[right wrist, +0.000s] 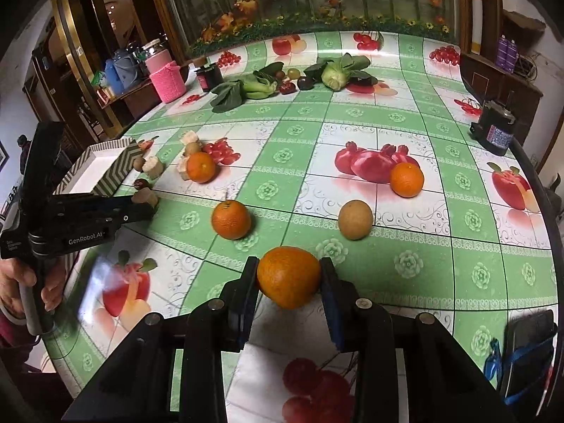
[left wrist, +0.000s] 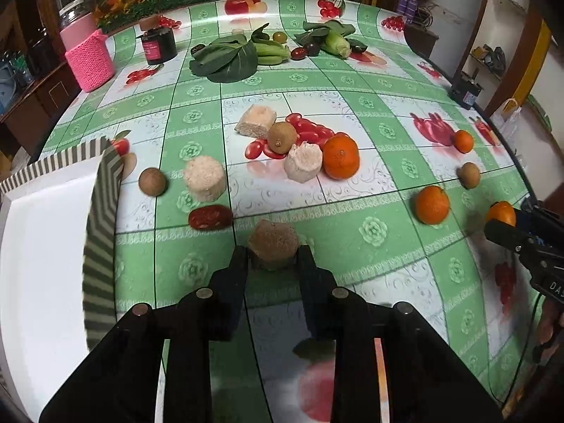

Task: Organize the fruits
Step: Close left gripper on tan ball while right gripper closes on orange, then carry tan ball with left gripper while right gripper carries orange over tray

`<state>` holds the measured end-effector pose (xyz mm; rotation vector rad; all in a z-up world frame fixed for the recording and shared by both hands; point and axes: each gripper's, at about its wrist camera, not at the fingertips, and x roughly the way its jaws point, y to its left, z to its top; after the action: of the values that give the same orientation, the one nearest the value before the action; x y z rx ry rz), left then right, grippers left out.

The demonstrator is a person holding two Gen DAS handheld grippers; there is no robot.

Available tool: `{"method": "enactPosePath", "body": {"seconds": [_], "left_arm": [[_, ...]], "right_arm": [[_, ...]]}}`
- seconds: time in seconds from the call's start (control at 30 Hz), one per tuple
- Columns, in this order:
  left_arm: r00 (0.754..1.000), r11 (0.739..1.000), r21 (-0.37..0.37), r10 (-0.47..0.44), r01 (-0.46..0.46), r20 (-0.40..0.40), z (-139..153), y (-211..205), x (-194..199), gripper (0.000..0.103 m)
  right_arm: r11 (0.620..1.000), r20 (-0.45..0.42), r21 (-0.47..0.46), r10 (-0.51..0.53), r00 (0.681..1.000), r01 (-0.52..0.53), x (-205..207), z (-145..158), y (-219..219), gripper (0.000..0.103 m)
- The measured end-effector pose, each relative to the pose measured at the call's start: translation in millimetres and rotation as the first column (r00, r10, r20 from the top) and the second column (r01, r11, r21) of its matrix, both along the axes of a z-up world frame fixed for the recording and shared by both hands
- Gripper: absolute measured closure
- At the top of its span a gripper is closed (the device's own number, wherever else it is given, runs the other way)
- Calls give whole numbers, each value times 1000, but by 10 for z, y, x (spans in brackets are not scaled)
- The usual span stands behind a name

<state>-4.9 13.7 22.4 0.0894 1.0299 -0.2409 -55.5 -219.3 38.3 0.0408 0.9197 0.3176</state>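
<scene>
My left gripper [left wrist: 274, 252] is shut on a brown spongy chunk [left wrist: 273, 245] that rests on the fruit-print tablecloth. A white tray with a striped rim [left wrist: 102, 183] lies just to its left. In the right wrist view my right gripper [right wrist: 289, 268] is shut on an orange [right wrist: 288, 276], held just above the table near its front edge. More oranges [left wrist: 341, 157] [left wrist: 431, 204] [right wrist: 406, 179], a kiwi [left wrist: 282, 137], two round brown fruits [left wrist: 152, 181] [right wrist: 355, 219], a red date [left wrist: 208, 217] and pale chunks [left wrist: 205, 178] [left wrist: 303, 162] are scattered mid-table.
Leafy greens [left wrist: 225, 58], a corn cob [left wrist: 336, 44] and dark fruits lie at the far side. A pink knitted jar [left wrist: 88, 56] and a black jar [left wrist: 158, 44] stand far left. A black device [right wrist: 493, 128] sits at the right edge. A person's hand [right wrist: 21, 292] holds the left gripper.
</scene>
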Motion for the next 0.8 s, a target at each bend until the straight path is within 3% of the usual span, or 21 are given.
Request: {"method": "enactPosePath", "body": {"seconds": [0.37,0.6,0.8], "left_arm": [[1000,999,-40,-7,8,15,263,147,-345,78],[999,997,-71,39,-39,-5,436,490,-515,77],[997,995,-53,81,-80,18,604,808,-691,77]], "right_arm": [[1000,12,16,27,1000,-27,-173,123,249,68],[994,26,49,92,995,-94,-242,244,553,68],[984,47,65,163,985,-166,-260,373,903,69]]}}
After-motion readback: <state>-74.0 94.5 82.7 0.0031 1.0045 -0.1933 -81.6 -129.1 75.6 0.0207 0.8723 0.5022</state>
